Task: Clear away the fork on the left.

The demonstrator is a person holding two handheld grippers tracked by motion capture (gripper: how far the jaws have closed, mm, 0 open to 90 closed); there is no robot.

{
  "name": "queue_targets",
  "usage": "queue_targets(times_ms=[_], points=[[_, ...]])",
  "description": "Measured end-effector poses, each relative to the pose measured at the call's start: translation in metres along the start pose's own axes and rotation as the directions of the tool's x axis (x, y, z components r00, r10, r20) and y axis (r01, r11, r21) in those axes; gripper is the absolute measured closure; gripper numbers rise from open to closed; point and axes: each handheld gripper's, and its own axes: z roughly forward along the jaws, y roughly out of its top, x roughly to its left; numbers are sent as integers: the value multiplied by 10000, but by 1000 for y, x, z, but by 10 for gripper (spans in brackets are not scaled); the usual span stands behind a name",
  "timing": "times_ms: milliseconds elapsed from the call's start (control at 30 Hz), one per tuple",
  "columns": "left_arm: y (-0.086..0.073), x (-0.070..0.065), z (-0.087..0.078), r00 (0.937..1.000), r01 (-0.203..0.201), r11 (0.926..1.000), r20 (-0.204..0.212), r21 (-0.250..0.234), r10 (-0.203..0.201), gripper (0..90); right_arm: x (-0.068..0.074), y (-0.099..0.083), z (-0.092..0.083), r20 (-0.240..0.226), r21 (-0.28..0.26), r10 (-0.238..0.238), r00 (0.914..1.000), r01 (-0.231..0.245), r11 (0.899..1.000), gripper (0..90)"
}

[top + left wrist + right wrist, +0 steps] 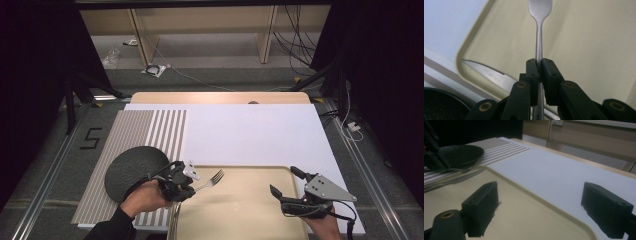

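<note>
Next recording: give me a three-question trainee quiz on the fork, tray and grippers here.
1. True or false: the left gripper is shut on the fork.
2. What lies at the tray's edge beside the held fork: A spoon, B knife, C cup?
3. How do the right gripper's jaws stand?

Key
1. True; its pads clamp the handle.
2. B, the knife.
3. Open, with nothing between them, above the tray.
</note>
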Motion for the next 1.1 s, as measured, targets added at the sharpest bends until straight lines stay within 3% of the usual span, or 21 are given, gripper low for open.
queue_targets(times_ms=[467,1100], points=[[5,-25,10,9981,-451,9986,425,273,439,831,0,0,0,-6,-9,-20,10000,20,10000,155],[6,-44,26,9955,-448,9967,864,673,389,831,1,0,0,-19,41,-21,10000,22,10000,155]])
